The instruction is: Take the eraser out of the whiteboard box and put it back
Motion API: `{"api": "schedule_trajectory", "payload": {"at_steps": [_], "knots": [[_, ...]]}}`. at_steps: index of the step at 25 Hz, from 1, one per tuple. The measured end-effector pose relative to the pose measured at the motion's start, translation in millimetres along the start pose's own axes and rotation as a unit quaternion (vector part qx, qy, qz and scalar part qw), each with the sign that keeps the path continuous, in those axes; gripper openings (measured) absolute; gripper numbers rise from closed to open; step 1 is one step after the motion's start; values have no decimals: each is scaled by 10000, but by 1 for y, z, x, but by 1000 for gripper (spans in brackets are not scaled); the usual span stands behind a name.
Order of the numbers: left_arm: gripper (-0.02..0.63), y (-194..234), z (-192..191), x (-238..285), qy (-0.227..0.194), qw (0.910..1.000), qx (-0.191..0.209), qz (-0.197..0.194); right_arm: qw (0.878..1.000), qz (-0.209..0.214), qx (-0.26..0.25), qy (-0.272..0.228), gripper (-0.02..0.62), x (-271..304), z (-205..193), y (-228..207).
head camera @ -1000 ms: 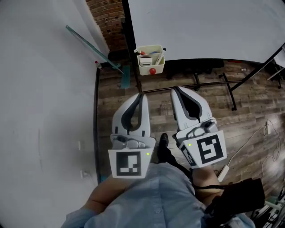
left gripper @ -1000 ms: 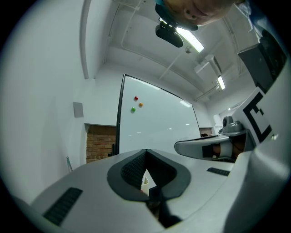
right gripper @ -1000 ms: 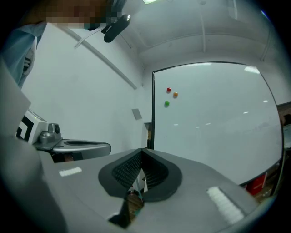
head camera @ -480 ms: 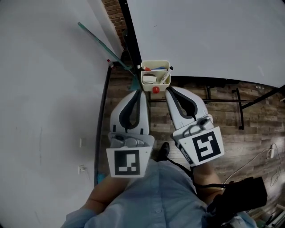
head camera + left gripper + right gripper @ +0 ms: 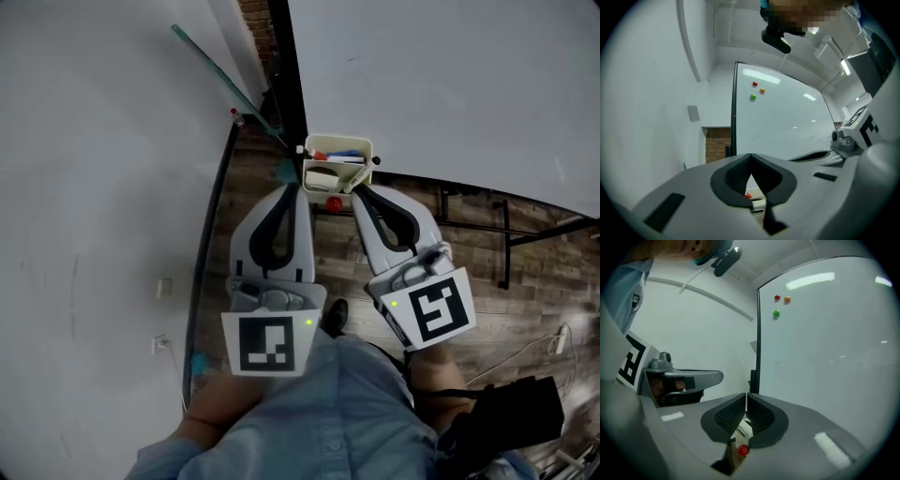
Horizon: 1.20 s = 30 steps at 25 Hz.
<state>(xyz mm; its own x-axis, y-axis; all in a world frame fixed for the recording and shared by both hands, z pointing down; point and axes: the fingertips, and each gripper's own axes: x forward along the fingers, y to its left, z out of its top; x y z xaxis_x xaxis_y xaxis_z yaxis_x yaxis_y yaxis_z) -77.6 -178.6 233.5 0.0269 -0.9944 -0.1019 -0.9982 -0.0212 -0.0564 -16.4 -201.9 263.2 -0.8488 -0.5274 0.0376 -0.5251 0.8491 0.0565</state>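
Jaws — ribbed, black-padded — sit clenched, empty, on left gripper (image 5: pixel 292 187) and right gripper (image 5: pixel 357 192) near cream whiteboard box (image 5: pixel 339 141).

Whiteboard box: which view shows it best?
Head view: the box shows whole from above, with its open top and contents visible. The left gripper view gives only a sliver low in frame; the right gripper view shows a white corner and a red knob.

A head-mounted camera looks steeply down over the left hand-held gripper (image 5: pixel 292 190) and right hand-held gripper (image 5: pixel 360 192) at the whiteboard box (image 5: pixel 338 142), while each gripper's own wide-angle camera faces level along its jaws, close to the whiteboard (image 5: pixel 450 84) that all three views share.
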Motion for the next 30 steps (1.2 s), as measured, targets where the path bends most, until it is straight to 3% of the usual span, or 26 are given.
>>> {"api": "schedule_trajectory", "payload": {"at_steps": [5,8,11,20,30], "knots": [[5,14,-18,22,133,9998,-173,-32,9991,282,-46,323,29,23,-22,-4],[5,19,-31,34,249,9993,-267,-69,9971,511,-105,548,125,38,-37,0],[5,26,-45,43,382,9986,-356,-79,9941,706,-223,796,172,51,-55,5],[5,42,-76,61,680,9964,-490,-110,9841,842,-496,1484,184,78,-103,1],[5,45,-89,72,818,9950,-544,-188,9755,790,-794,1895,153,84,-117,1]]}}
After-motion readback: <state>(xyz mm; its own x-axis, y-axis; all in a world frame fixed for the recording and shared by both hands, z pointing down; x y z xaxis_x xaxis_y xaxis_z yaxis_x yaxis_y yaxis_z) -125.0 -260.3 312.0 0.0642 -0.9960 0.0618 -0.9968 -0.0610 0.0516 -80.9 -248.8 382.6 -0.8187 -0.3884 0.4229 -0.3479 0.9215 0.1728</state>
